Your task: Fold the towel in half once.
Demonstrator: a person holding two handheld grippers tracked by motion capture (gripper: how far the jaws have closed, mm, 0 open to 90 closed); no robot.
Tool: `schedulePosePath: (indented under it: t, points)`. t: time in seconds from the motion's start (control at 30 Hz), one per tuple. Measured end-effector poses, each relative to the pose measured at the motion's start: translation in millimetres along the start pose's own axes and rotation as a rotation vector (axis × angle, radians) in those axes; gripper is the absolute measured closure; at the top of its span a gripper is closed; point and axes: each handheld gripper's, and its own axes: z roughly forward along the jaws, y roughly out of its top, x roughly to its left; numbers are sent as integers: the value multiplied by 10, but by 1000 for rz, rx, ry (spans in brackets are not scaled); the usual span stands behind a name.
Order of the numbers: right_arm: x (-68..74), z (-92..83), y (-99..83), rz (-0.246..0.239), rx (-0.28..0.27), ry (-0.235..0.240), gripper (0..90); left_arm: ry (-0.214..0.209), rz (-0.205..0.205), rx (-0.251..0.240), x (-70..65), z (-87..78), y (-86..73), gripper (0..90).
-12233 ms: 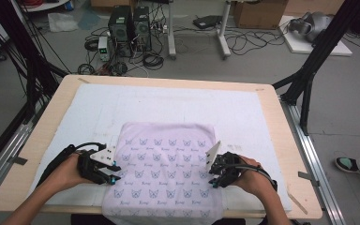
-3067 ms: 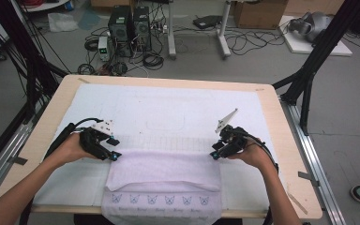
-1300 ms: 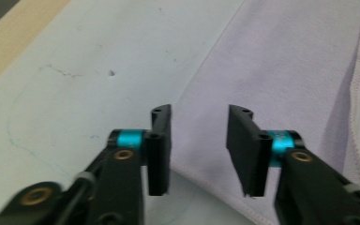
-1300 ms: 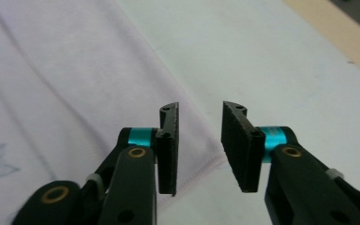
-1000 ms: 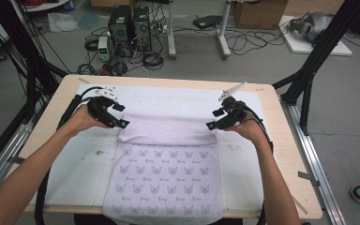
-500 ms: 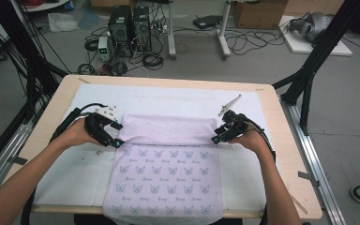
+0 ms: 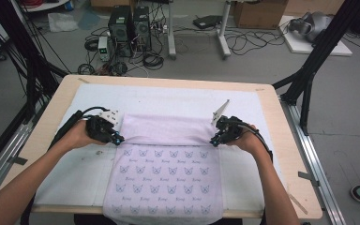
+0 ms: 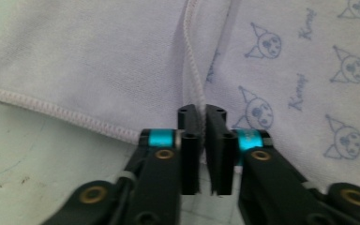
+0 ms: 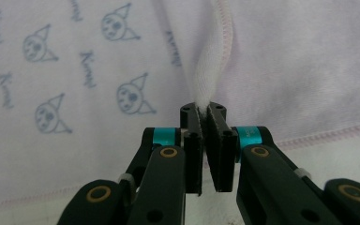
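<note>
- Towel (image 7: 166, 159) flat on table (image 7: 281, 126), near end over the front edge.
- Left gripper (image 7: 116, 139) pinches its left edge fold, jaws just closed.
- Right gripper (image 7: 213, 140) likewise clamps right edge fold.

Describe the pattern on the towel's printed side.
Pale lilac towel with rows of small blue cat-like faces and script words; clearest in the right gripper view.

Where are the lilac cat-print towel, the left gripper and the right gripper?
lilac cat-print towel (image 7: 164, 176), high view, middle of the printed face.
left gripper (image 8: 202, 112), left gripper view, between its fingers, pinching the hem.
right gripper (image 9: 203, 111), right gripper view, between its fingers, pinching a fold.
</note>
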Motion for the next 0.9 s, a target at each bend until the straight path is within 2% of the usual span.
schedulePosePath:
  t: [0.13, 0.2, 0.4, 0.53, 0.67, 0.73, 0.8, 0.83, 0.9]
  points:
    - [96, -80, 0, -85, -18, 24, 860, -8, 30, -20, -63, -80, 7, 873]
    - [136, -138, -14, -102, -35, 29, 861, -11, 41, -40, -92, -143, 19, 874]
    - [305, -330, -89, -134, -89, 58, 861, -31, 76, -67, -238, -313, 1, 873]
    - [467, -421, -184, -149, -121, 88, 860, -70, 119, -86, -396, -418, -42, 873]
    - [614, -492, -284, -161, -173, 119, 860, -89, 157, -81, -544, -480, -75, 873]
    - [682, -507, -306, -165, -181, 122, 860, -94, 158, -84, -603, -499, -81, 873]
    - [773, -511, -310, -186, -180, 137, 860, -132, 180, -99, -708, -540, -100, 873]
    - [833, -511, -316, -201, -185, 170, 861, -162, 200, -118, -780, -552, -121, 874]
    - [989, -520, -336, -270, -200, 259, 861, -251, 260, -143, -957, -593, -171, 875]
